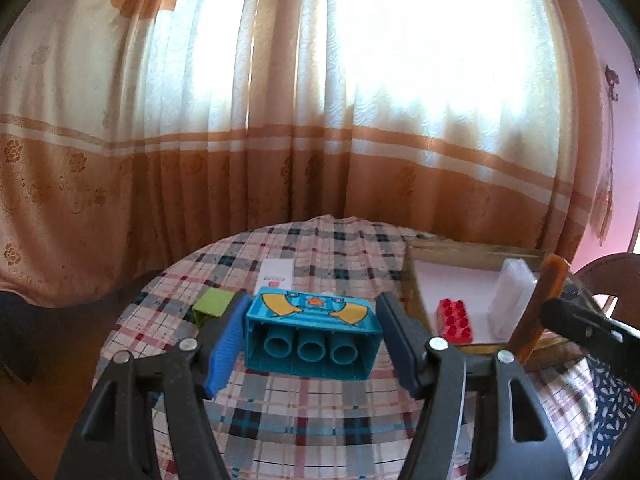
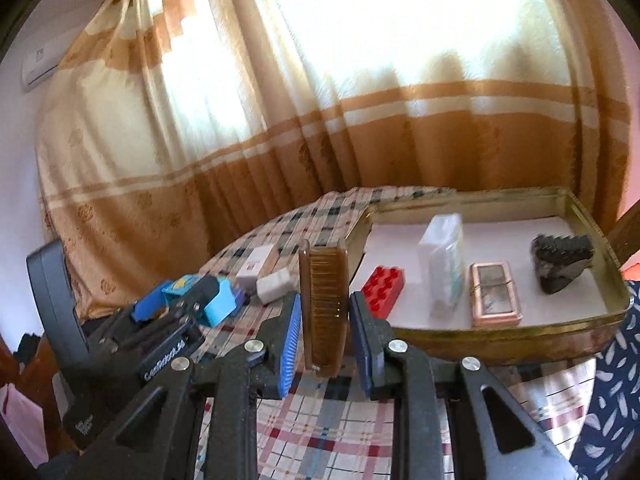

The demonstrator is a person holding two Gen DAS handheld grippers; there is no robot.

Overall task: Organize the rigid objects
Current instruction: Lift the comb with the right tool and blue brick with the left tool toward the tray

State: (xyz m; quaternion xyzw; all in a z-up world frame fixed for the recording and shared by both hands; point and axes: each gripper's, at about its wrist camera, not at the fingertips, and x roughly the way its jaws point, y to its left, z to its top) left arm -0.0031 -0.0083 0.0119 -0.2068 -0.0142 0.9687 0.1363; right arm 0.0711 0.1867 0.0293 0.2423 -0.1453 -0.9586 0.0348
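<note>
Carrying: left gripper [image 1: 312,340] fingers clamp the blue block [image 1: 314,336]; right gripper [image 2: 325,326] fingers pinch the comb [image 2: 323,304], both above the table [image 2: 320,420]. Next, judged: lowering each into the tray [image 2: 592,320].

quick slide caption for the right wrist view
Right gripper holds a brown comb upright beside the tray with a red brick.

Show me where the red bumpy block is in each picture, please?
Left wrist view: the red block sits right of centre, inside the tray, past the blue block held by the left gripper.
Right wrist view: the red block sits just right of centre, at the tray's near-left corner, beside the brown comb.
Shared landmark: the tray.
</note>
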